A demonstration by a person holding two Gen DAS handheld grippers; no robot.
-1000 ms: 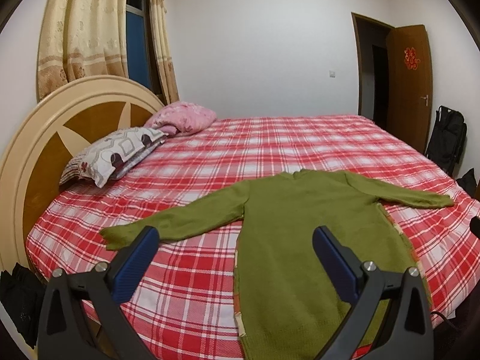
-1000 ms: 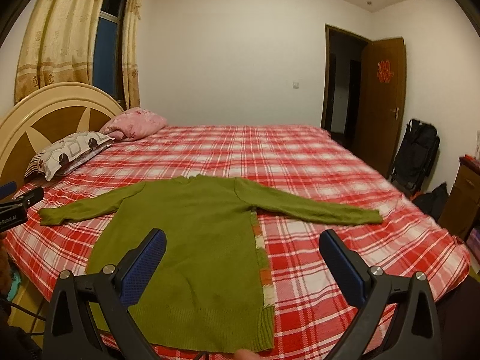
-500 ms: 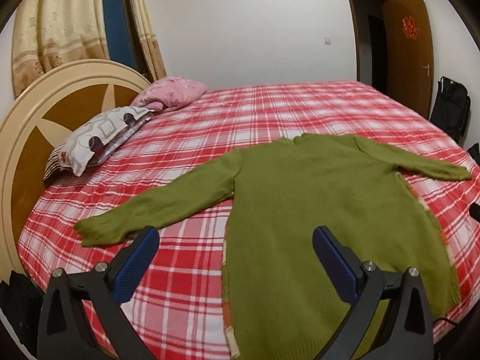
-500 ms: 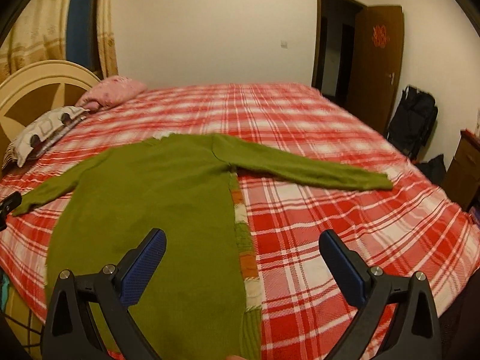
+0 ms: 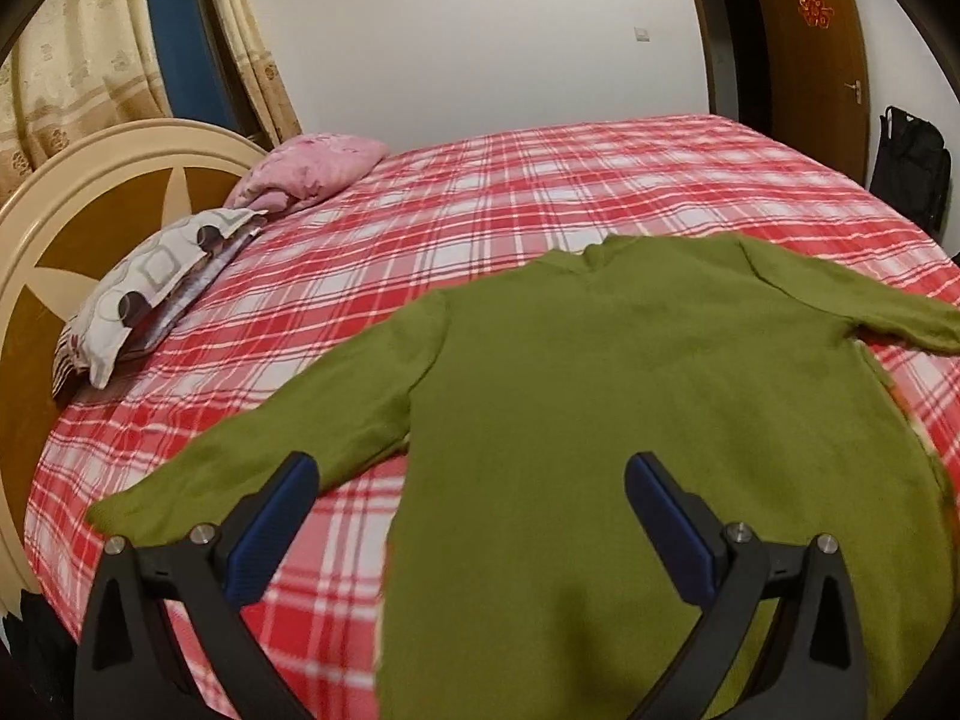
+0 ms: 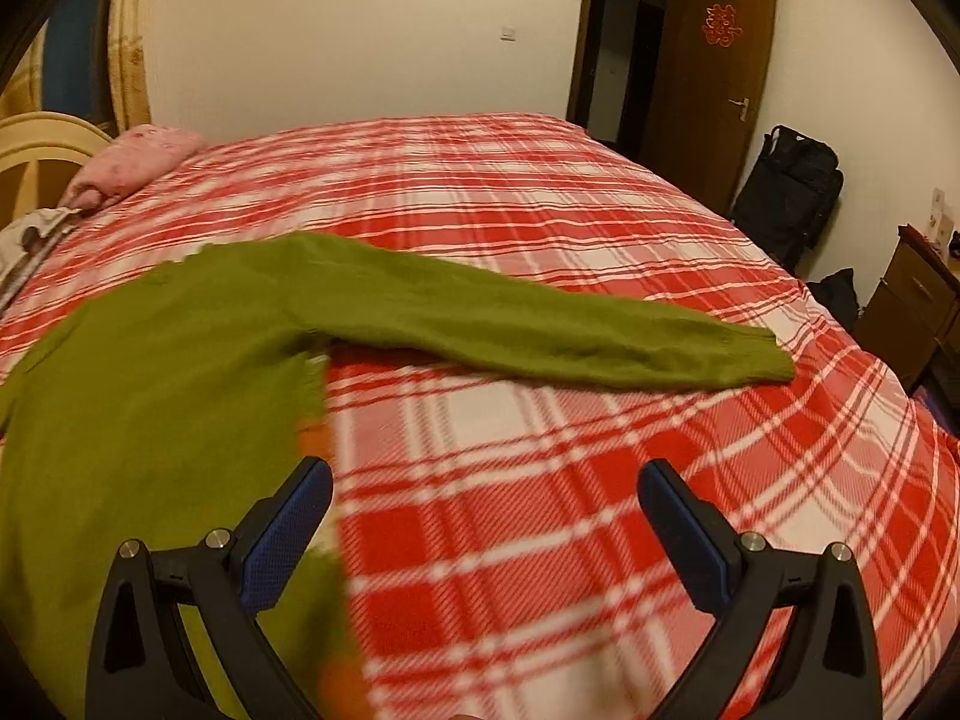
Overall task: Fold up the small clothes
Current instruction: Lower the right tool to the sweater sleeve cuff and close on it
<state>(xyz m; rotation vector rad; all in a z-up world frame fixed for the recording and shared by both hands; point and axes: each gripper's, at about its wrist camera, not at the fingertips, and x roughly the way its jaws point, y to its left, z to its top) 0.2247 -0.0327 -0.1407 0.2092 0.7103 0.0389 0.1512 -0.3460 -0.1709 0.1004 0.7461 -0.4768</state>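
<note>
Left tongs (image 5: 471, 501): black frame, blue pads, jaws spread wide, nothing between them. They hang over the near left edge of the olive-green knitted long-sleeve sweater (image 5: 630, 420), not touching it as far as I can see.

Right tongs (image 6: 486, 510): same build, jaws wide apart, holding nothing. The left pad sits over the sweater's right side seam; the right pad is over bare bedsheet.

The sweater lies flat on the bed with the red-and-white plaid sheet (image 5: 540, 192), hem near, collar far, both sleeves spread out to the sides. Left sleeve runs out toward the near left, cuff close to the bed edge. Right sleeve (image 6: 540, 324) lies straight out to the right, cuff ending near the right edge of the bed. A strip of orange and pale fabric shows along the right side seam, blurred, can't tell what it is.

Farther left: grey-and-white patterned pillow (image 5: 150, 276) against the cream-and-brown rounded wooden headboard (image 5: 72, 228), with a pink crumpled pillow (image 5: 312, 165) just beyond it.

Far: white wall, beige patterned curtains (image 5: 78, 66) at left, brown wooden door (image 6: 714, 72) standing open at right, black backpack (image 6: 786, 192) against the wall next to it, brown wooden cabinet (image 6: 912, 312) at the right edge.
</note>
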